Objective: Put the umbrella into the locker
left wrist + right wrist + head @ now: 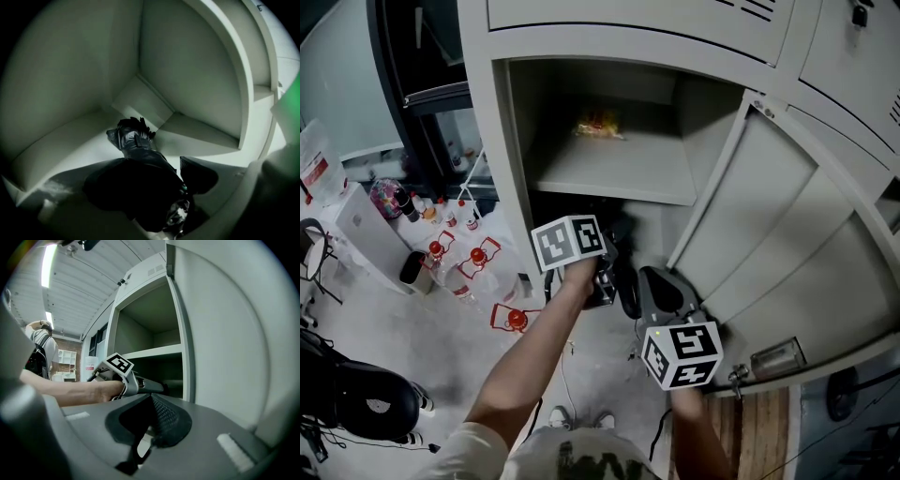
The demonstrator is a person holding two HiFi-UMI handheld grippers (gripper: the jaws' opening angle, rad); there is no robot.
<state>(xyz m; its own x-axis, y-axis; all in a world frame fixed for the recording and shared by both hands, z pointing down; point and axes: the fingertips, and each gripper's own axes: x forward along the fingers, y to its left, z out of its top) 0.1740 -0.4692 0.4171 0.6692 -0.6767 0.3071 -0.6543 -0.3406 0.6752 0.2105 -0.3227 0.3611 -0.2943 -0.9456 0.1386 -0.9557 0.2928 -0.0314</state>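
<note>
The black folded umbrella (133,140) lies on the floor of the grey locker's (502,169) lower compartment, its tip toward the back corner. My left gripper (157,180) reaches in under the shelf (619,178) and stands open around the umbrella's near end. The right-hand pad (199,176) is apart from the fabric; the other jaw is lost in the dark. In the head view the left gripper (614,274) is inside the opening. My right gripper (658,289) is shut and empty, in front of the open door (769,225). The right gripper view shows its pads (164,420) pressed together.
A yellow packet (600,124) lies on the upper shelf. On the floor to the left stand several red-capped bottles (478,258), a white box (361,230) and a black bag (356,398). The open door hangs to the right of the opening.
</note>
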